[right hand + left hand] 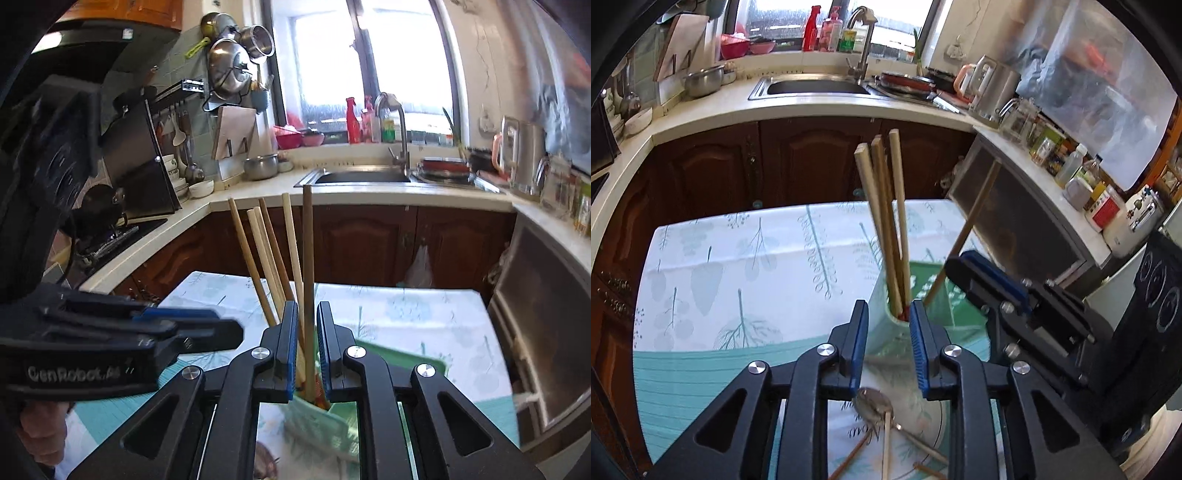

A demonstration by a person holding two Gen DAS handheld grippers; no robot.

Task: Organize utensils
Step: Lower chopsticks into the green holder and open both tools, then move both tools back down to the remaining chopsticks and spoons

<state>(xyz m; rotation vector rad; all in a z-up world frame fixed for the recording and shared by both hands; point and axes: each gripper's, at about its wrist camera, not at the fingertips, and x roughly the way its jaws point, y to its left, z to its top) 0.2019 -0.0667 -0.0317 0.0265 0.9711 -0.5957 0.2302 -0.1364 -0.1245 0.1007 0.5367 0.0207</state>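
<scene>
A pale green utensil holder (pixel 886 314) stands on the table with several wooden chopsticks (pixel 886 221) upright in it. My left gripper (pixel 888 314) is open and empty just in front of the holder's rim. My right gripper (pixel 307 325) is narrowly parted around one chopstick (pixel 307 258) that stands in the holder (pixel 317 421); a gap shows on both sides. That gripper also shows in the left wrist view (pixel 993 280), beside a leaning chopstick (pixel 967 229). A metal spoon (pixel 875 404) and loose chopsticks (pixel 886 443) lie on a plate (pixel 934 421) below the left gripper.
The table carries a leaf-patterned cloth (pixel 738 266) and a teal mat (pixel 683 391). A counter with a sink (pixel 816 86) runs behind. Bottles and jars (pixel 1082 184) crowd the right counter. A metal cabinet (pixel 1019 221) stands right of the table.
</scene>
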